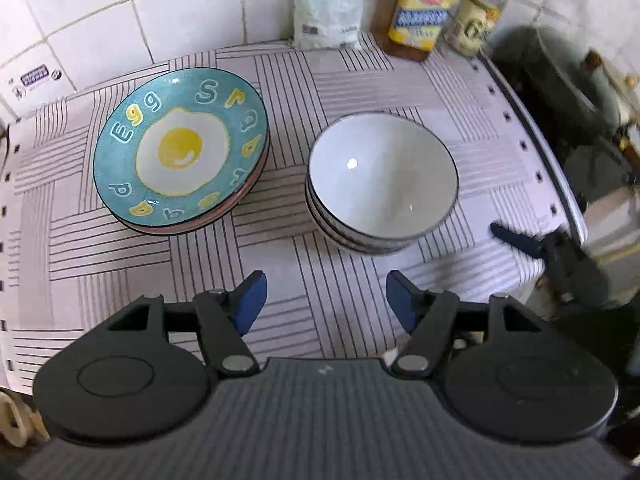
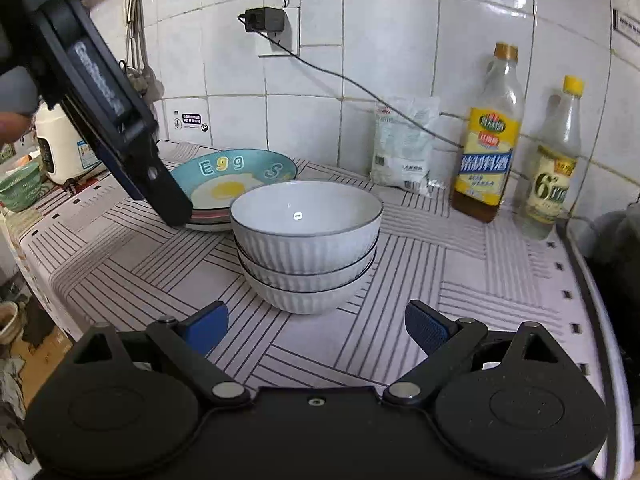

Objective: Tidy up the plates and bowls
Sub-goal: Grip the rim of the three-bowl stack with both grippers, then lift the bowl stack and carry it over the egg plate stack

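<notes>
Left gripper [image 1: 326,300] and right gripper [image 2: 316,330] hover over the striped surface [image 1: 352,80], jaws open, holding nothing. Ahead sit 3 stacked white bowls [image 2: 306,240] beside stacked plates [image 1: 180,156], the top plate lettered "Egg"

My two grippers, matte black w/ blue pads

Left gripper [image 1: 326,300] & right gripper [image 2: 316,330]: black linkage arms, silver pivot screws, round embossed discs each side, ribbed grey-black body; blue fingertips [image 2: 426,330] textured. White lettering along left's side.
</notes>
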`<state>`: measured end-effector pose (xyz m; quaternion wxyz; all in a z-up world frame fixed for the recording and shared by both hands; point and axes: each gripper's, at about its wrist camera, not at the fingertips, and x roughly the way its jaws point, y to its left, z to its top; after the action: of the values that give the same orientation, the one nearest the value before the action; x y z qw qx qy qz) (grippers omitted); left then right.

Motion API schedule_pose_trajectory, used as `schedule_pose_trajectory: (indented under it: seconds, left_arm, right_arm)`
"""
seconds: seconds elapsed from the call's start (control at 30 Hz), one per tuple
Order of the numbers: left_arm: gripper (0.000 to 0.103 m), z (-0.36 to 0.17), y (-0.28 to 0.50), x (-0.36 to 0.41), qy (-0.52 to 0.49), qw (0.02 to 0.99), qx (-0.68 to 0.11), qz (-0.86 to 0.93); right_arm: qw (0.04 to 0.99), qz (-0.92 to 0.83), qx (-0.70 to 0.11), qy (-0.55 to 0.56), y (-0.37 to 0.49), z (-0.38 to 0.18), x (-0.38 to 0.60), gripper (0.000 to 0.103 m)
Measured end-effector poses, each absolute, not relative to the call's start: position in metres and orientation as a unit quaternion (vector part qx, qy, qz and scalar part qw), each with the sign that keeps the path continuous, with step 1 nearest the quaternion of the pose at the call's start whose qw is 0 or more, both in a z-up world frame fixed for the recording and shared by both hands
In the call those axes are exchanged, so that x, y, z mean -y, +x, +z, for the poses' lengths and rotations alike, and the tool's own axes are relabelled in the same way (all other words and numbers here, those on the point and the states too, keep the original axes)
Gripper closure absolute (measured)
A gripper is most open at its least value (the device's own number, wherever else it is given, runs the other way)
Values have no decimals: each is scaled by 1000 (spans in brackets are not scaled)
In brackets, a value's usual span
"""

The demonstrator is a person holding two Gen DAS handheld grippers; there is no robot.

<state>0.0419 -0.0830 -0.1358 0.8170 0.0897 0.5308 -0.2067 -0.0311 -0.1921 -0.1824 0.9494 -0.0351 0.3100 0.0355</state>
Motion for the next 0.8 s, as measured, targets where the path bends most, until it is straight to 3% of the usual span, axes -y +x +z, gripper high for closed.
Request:
schedule_pose_trajectory:
  seconds: [0.23,0.63,0.8]
  left_arm:
    - [34,-142,68,37,-69,830,-507,-222]
    - [34,-200,98,69,-21,841,-493,-220]
    - [44,-214,106,80,-36,834,-501,-230]
  right_arm:
    - [939,37,-343,1,1,-218,194,6]
    - [945,39,-325,22,43,-244,188,6]
    - [946,48,-321,5,57,-244,184,3]
